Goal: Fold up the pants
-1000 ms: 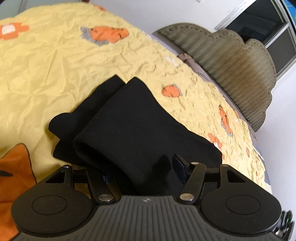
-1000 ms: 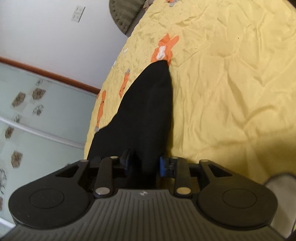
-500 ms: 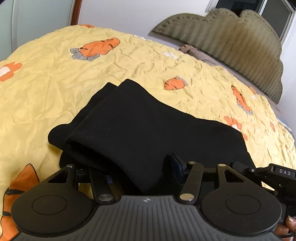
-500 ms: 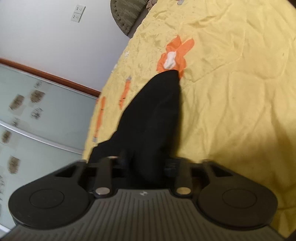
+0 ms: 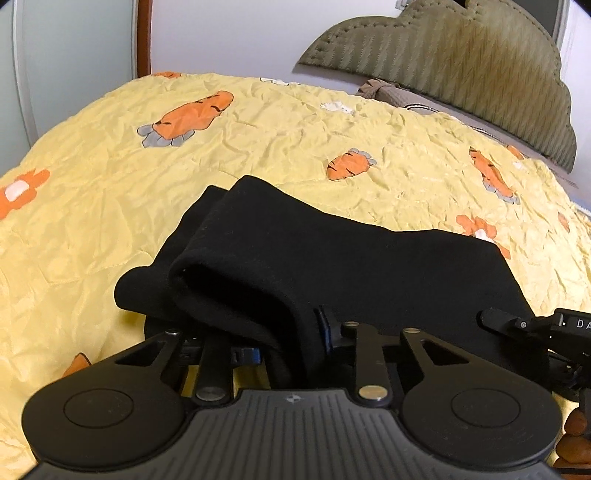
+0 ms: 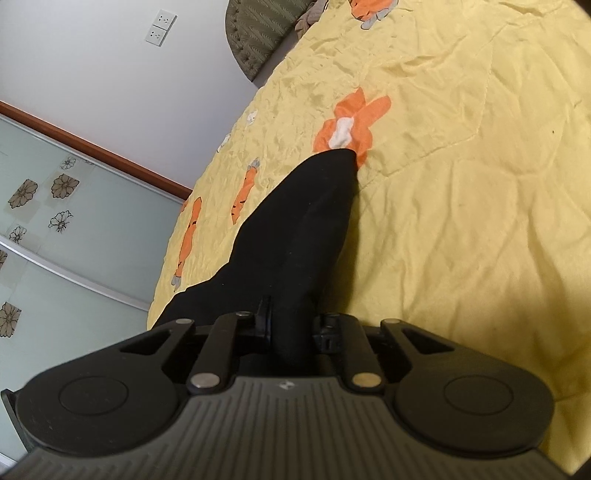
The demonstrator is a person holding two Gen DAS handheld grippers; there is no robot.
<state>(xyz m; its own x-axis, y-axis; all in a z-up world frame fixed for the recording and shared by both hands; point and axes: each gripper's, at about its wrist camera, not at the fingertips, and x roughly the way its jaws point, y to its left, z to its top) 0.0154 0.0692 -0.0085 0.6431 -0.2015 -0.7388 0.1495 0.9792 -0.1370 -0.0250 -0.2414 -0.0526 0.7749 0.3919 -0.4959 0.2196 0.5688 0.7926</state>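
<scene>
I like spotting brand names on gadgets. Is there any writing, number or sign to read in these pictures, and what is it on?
"DA": white letters on the right gripper at the left wrist view's right edge; the word is cut off there.
A small round emblem without letters sits on the left gripper body and on the right one.
The pants, bedspread and wall sockets show no writing.

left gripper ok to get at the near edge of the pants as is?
Probably yes. The left gripper already has the near fold of the black pants bunched between its closing jaws, with nothing else in the way. The right gripper pinches another part of the pants, clear of it.
</scene>
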